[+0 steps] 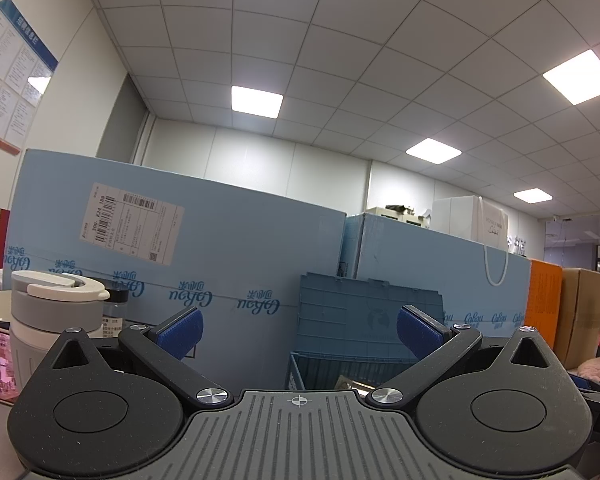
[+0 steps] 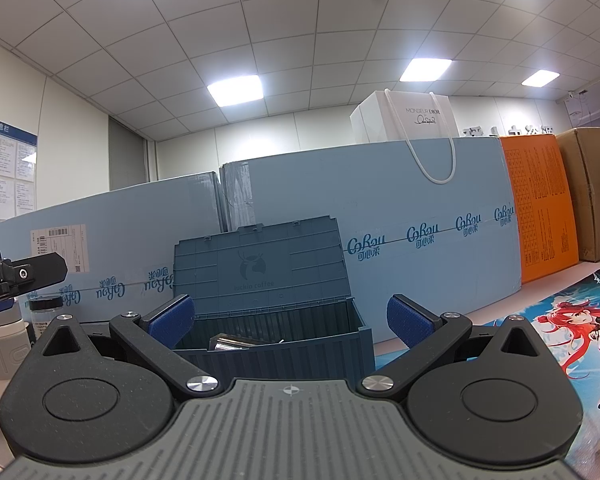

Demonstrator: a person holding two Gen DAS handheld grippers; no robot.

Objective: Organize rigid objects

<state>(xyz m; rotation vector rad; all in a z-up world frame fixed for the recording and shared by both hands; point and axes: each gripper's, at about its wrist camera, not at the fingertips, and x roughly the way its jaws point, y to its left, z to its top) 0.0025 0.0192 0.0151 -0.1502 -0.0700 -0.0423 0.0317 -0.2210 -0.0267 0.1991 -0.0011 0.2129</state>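
A blue plastic storage box (image 2: pixel 300 350) with its lid (image 2: pixel 260 264) raised stands straight ahead in the right wrist view, with a metallic object (image 2: pixel 230 342) inside. My right gripper (image 2: pixel 290 322) is open and empty, just in front of the box. In the left wrist view the same box (image 1: pixel 340 364) and lid (image 1: pixel 364 312) sit ahead. My left gripper (image 1: pixel 298 332) is open and empty. A white and grey lidded cup (image 1: pixel 48 320) stands to its left. The left gripper shows at the left edge of the right wrist view (image 2: pixel 16 276).
Large light blue cartons (image 2: pixel 380 240) form a wall behind the box. An orange box (image 2: pixel 540 208) and a brown carton (image 2: pixel 592 192) stand at the right. A printed anime mat (image 2: pixel 560 332) covers the table at right. A clear jar (image 2: pixel 46 316) stands at left.
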